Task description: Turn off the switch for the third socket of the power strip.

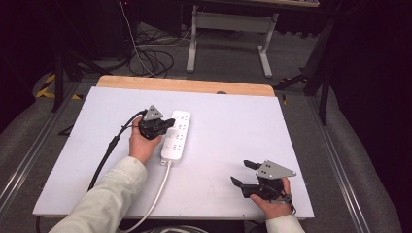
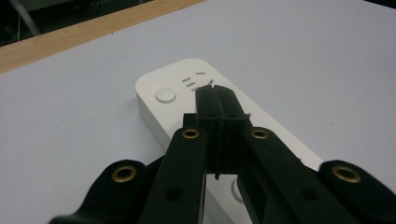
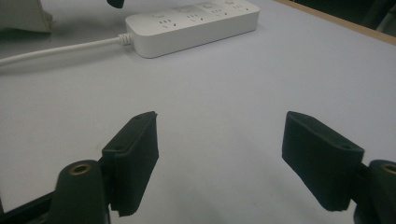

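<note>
High view: a rigid, smooth white power strip lies mid-desk under the left gripper. Left gripper view: clenched fingers press its top. Right gripper view: fingers released; strip is best grasped across its narrow sides.

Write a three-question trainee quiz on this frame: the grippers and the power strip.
1. True or false: the left gripper has its jaws shut, tips over the power strip.
2. The right gripper is: A) shut on the cord, B) open over bare table, C) shut on the strip.
3. From which end of the strip does the white cord leave, near or far from the person?

Key
1. True: in the left gripper view the pads meet, with nothing between them, just short of a round button.
2. B: jaws wide apart, the table beneath them.
3. The near end; it runs off the table's near edge.
</note>
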A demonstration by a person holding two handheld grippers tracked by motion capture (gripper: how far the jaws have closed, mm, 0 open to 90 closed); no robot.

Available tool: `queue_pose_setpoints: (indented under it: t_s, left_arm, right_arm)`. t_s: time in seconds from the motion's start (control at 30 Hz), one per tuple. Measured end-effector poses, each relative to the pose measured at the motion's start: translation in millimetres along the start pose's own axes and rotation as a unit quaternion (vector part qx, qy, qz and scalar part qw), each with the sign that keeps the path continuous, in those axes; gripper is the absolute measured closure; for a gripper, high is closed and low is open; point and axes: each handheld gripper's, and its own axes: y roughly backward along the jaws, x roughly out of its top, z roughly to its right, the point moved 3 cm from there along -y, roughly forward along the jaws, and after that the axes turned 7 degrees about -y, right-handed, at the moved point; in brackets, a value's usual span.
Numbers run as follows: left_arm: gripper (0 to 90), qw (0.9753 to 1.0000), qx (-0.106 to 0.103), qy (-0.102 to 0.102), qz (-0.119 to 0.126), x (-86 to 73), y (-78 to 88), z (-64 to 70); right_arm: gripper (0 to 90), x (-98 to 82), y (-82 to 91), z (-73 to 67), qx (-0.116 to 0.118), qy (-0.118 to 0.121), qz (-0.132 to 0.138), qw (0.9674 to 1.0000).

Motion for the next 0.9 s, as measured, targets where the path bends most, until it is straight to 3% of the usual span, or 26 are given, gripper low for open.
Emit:
queue_pose_setpoints:
  t_s: [0.3,0.63,0.9]
  left_arm:
    - [90.0,0.9999,0.003,0.006,-0.011,-7.3,-8.8,-2.4]
    - [90.0,0.9998,0.008,0.017,-0.006,-9.3,-14.3,-2.2]
    - [90.0,0.9998,0.018,0.011,-0.007,-9.5,-16.3,-1.2]
  right_arm:
    - [27.4,-0.2,0.0,-0.3,0.002,0.000,0.000,1.0000]
    - [27.4,-0.5,-0.2,-0.7,0.004,-0.001,-0.002,1.0000]
    - [27.5,-0.7,-0.5,-1.2,0.007,0.000,-0.001,1.0000]
